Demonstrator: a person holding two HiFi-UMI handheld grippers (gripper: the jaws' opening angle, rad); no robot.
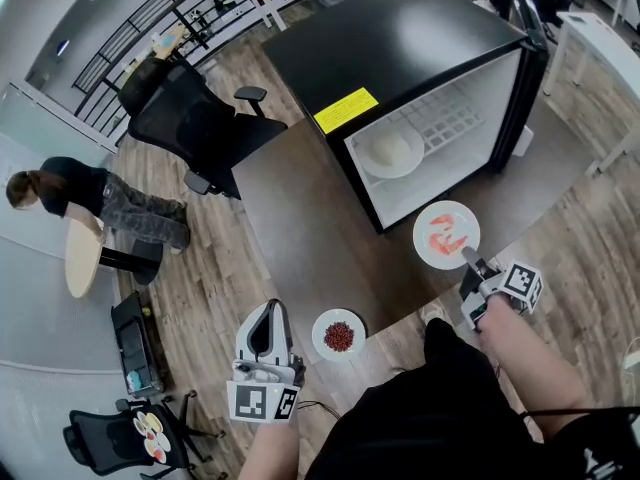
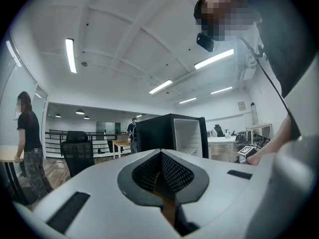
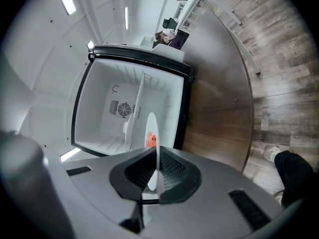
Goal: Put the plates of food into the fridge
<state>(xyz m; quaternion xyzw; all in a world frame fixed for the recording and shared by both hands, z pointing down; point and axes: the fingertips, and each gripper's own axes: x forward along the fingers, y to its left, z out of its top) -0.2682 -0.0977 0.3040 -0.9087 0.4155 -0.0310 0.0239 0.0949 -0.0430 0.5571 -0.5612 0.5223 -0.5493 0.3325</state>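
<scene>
The black mini fridge (image 1: pixel 400 58) stands open on the brown table (image 1: pixel 290 218). On its lower shelf sits a white plate with a pale bun (image 1: pixel 391 152). My right gripper (image 1: pixel 468 258) is shut on the rim of a white plate of orange-red shrimp (image 1: pixel 446 234), held just outside the fridge opening. In the right gripper view this plate (image 3: pixel 151 128) is seen edge-on between the jaws of the right gripper (image 3: pixel 155 156), facing the fridge's white interior (image 3: pixel 107 108). A third plate with dark red food (image 1: pixel 339 335) rests near the table's front edge. Beside it, my left gripper (image 1: pixel 270 310) (image 2: pixel 160 154) is shut and holds nothing.
The fridge door (image 1: pixel 525 78) stands open at the right. A black office chair (image 1: pixel 195 123) is beyond the table's far-left corner. A person (image 1: pixel 95 200) stands by a small round table (image 1: pixel 82 253) at the left. My legs (image 1: pixel 440 408) are below the table edge.
</scene>
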